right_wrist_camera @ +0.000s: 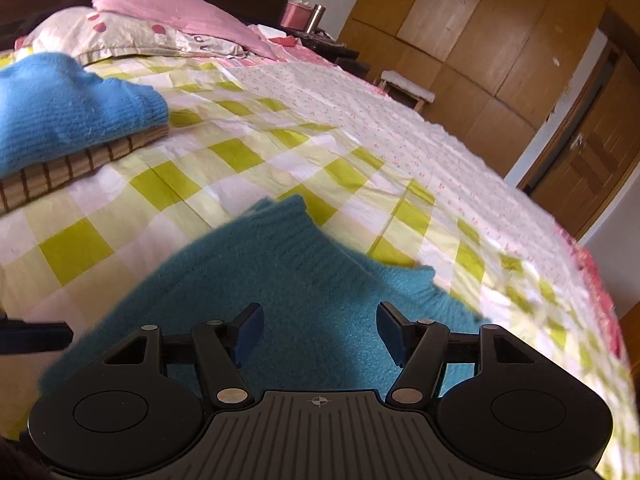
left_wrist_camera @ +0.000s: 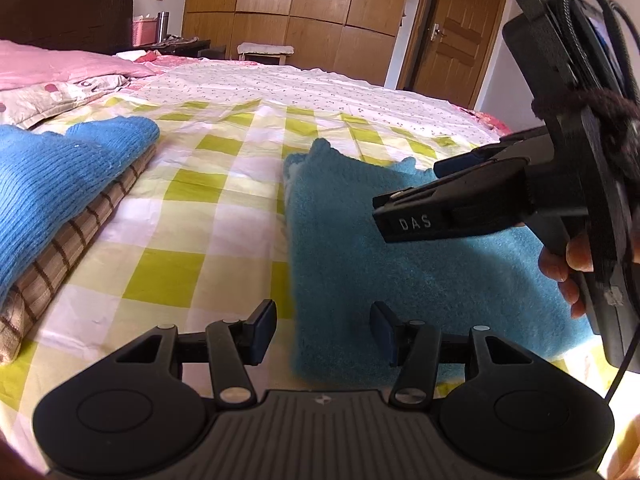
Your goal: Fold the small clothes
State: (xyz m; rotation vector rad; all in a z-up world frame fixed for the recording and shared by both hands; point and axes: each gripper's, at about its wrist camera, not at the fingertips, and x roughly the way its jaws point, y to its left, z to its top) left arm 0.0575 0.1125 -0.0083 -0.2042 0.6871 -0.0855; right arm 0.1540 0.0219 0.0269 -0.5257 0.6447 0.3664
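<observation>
teal knit (right_wrist_camera: pixel 304 280) under right tool (right_wrist_camera: pixel 318 328) | both tools gaping, empty | left tool (left_wrist_camera: pixel 322 330) at its edge

a wide bed (left_wrist_camera: pixel 240 208) carries everything, spread with a yellow-green and white checked cotton sheet (right_wrist_camera: pixel 168 184) nearest the cameras and a white quilt with tiny pink flower print (left_wrist_camera: pixel 320 84) farther back. a folded teal fuzzy knit garment (left_wrist_camera: pixel 360 240) lies flat on the checked sheet, its ribbed edge pointing toward the far side. well apart from it, to the left, a folded tan cloth with brown grid lines (left_wrist_camera: pixel 68 248) lies on the sheet, with a folded bright blue ribbed knit sweater (left_wrist_camera: pixel 60 176) stacked on top. at the head end, a cream pillow with pink spots (right_wrist_camera: pixel 120 36) rests under a pink blanket (right_wrist_camera: pixel 168 4).
</observation>
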